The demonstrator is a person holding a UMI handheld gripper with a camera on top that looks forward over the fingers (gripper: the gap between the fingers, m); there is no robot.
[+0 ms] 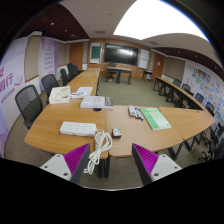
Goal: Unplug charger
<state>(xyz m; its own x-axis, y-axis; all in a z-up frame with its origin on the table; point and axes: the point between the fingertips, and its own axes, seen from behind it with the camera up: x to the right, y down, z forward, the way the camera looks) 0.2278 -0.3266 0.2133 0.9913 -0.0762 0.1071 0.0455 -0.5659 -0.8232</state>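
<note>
My gripper is open, its purple pads wide apart with nothing between them. It hovers before the near edge of a long wooden table. On the table just beyond the fingers lies a white power strip. A small charger plug sits to its right, at the table's edge. A white cable hangs from there over the table's front edge, down near the left finger.
A green folder, a remote-like device and white boxes lie farther back on the table. Black office chairs line the left side. More tables and chairs fill the room behind. Floor shows below the table edge.
</note>
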